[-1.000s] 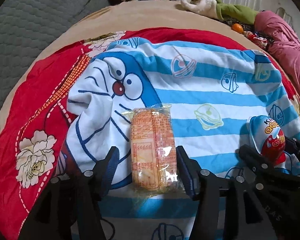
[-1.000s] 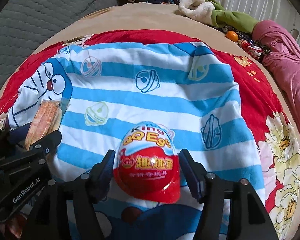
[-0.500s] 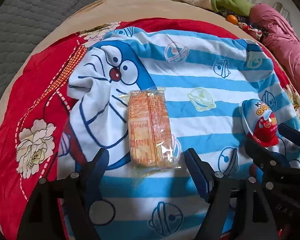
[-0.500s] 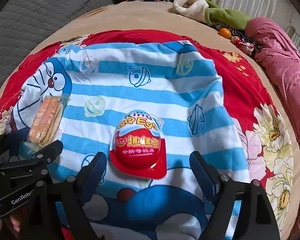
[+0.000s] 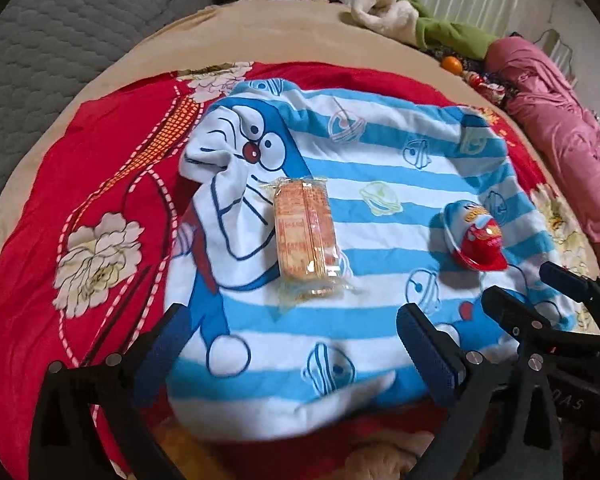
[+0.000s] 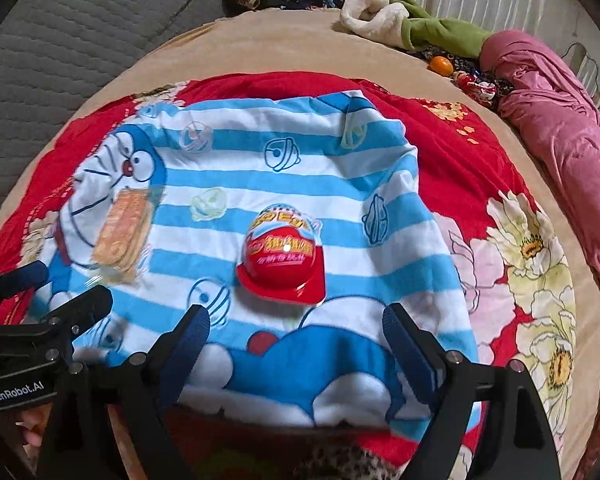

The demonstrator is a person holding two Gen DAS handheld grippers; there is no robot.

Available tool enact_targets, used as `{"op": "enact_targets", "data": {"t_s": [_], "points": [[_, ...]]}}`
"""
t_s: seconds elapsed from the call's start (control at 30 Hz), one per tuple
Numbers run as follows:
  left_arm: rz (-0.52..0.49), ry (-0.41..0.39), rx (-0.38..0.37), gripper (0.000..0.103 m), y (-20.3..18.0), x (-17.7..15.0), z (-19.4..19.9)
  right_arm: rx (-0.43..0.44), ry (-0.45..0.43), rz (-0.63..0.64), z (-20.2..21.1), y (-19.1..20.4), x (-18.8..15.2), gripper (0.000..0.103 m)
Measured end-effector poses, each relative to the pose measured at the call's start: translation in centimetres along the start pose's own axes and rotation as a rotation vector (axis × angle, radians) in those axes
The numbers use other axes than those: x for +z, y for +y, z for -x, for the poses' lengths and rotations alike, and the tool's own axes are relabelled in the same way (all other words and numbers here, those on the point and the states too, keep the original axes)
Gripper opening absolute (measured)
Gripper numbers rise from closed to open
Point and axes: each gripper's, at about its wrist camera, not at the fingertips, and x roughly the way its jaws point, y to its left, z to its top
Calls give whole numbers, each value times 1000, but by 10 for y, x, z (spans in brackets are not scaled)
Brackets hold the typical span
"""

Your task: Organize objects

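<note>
Cracker packet (image 5: 306, 242) in clear wrap, orange, lies flat lengthwise on the Doraemon towel (image 5: 380, 184), over the cartoon face's edge. Toy egg (image 6: 282, 254), red base, blue-white top, sits on the stripes well right of it. Only the right wrist view shows the egg's printed front; left view catches it side-on (image 5: 476, 240). Left tongs (image 5: 296, 344) spread apart, short of the packet, empty. Right tongs (image 6: 296, 336) likewise apart, short of the egg. Towel spread on red floral bedsheet (image 5: 100, 168).
</note>
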Motion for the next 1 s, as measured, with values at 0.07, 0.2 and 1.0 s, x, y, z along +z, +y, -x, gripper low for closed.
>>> {"op": "enact_targets", "data": {"t_s": [0.07,0.2,1.0], "points": [[10,-4,-11,102,3,-6,8,2,-8,0,9,1,-4,88],[28,-45,-17,102,9,-18,31,5,-38,7,30,2,-14,88],[19,-356,-36,102,9,-74,187,79,-336,20,181,6,-82,102]]}}
